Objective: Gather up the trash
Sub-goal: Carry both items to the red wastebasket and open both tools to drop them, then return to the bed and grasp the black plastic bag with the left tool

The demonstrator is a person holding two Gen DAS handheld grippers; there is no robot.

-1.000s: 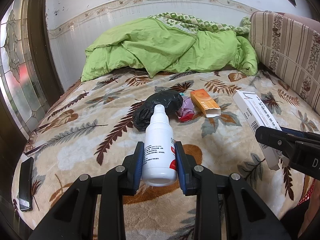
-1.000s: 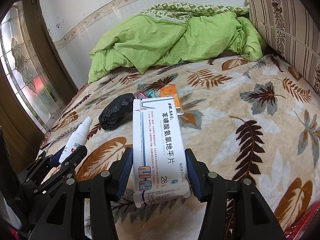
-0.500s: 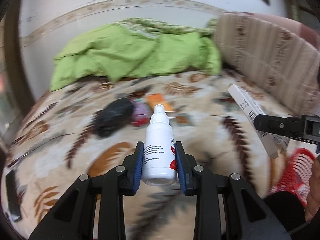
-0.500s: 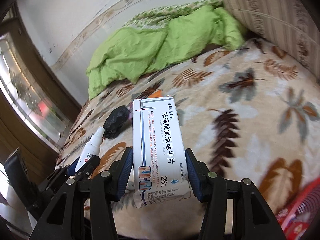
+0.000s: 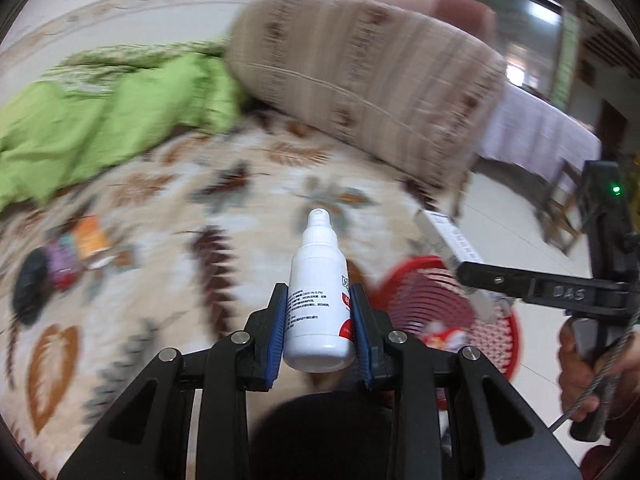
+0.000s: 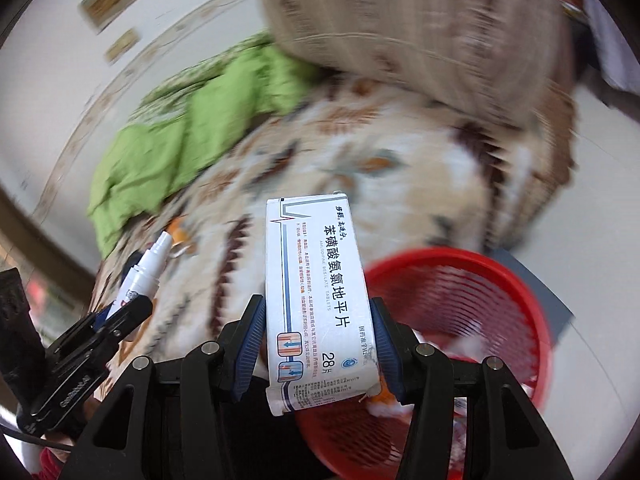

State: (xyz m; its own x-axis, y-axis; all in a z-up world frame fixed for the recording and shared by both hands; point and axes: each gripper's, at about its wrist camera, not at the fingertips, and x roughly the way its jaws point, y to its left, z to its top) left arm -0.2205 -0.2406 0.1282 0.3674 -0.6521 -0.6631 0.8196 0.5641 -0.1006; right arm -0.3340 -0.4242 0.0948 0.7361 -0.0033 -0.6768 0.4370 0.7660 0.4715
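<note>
My left gripper (image 5: 320, 332) is shut on a white spray bottle (image 5: 316, 296), nozzle pointing away. My right gripper (image 6: 318, 356) is shut on a white medicine box (image 6: 320, 300) with blue print. Both are held over the bed's edge, near a red mesh basket (image 6: 516, 300) on the floor with some scraps inside. From the left wrist view the basket (image 5: 416, 300) lies to the right, with the right gripper (image 5: 476, 276) and its box (image 5: 452, 236) above it. The right wrist view shows the left gripper (image 6: 132, 312) with the bottle (image 6: 146, 264) at the left.
On the leaf-patterned blanket (image 5: 168, 272) lie a black bag (image 5: 30, 288), an orange box (image 5: 92, 236) and a purple wrapper (image 5: 60, 260). A green duvet (image 5: 112, 120) and a striped bolster (image 5: 360, 88) lie behind. A hand (image 5: 576, 368) grips the right tool.
Both grippers have swung right from over the bed toward its edge, still holding the bottle and the box. The red basket has come into view below them.
</note>
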